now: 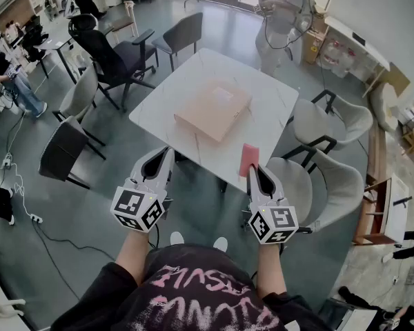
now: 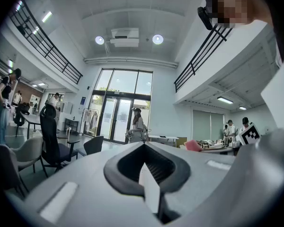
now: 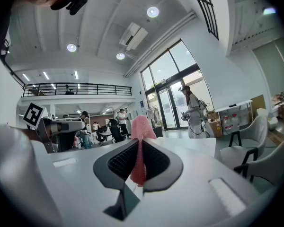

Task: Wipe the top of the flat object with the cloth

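- Flat object: a pale tan slab. It lies flat near the middle of the counter, and I see its edges run parallel to the counter's. One corner points toward me. It looks nearly square, so I cannot name a long axis.
- Cloth: pink and open-weave. It is a narrow strip with its long axis in line with the right tool, pointing away from me toward the counter. Its free end shows against the counter's near edge, well apart from the flat object.
- Right tool: its jaws are clamped on the cloth, which stands up out of the pads.
- Left tool: its jaws are together with nothing gripped. It is held short of the counter's near edge.
- Grey chairs: they ring the counter.
- Person: standing beyond the far corner.
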The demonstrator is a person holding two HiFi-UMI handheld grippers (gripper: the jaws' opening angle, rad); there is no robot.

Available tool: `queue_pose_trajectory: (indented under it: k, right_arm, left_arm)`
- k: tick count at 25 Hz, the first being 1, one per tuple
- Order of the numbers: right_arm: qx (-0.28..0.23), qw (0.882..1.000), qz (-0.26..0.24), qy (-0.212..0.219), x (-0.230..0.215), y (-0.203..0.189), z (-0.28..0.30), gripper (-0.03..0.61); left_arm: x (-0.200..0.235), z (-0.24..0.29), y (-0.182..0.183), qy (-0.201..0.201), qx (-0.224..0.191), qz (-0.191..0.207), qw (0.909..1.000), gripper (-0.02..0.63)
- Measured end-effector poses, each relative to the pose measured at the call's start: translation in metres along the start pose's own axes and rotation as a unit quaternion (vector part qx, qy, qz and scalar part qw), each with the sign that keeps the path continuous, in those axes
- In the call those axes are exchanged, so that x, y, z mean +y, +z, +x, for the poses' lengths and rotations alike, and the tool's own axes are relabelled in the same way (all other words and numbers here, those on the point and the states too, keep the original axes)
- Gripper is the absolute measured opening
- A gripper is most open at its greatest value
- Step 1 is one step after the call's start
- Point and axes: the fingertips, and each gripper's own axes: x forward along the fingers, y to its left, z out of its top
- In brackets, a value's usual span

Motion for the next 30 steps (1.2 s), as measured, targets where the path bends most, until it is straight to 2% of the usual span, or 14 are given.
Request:
queue_pose_trajectory:
  k: [11, 18, 30]
  right_arm:
    - [0.003, 1.0, 0.001, 0.006, -0.008, 0.0, 0.0, 0.035]
    - [-0.014, 1.0, 0.006, 0.02, -0.007, 0.005, -0.004, 0.048]
    - [-0.014, 0.999, 0.019, 0.026, -0.028, -0.001, -0.019, 0.048]
  left_arm:
    - [-0.009, 0.006, -0.003, 0.0, 0.003, 0.003, 1.0, 0.0]
    - [-0.013, 0.004, -0.002, 0.004, 0.0, 0.002, 1.0, 0.0]
    - [-0.042, 0.004, -0.009, 0.013, 0.005, 0.009, 0.9999, 0.0]
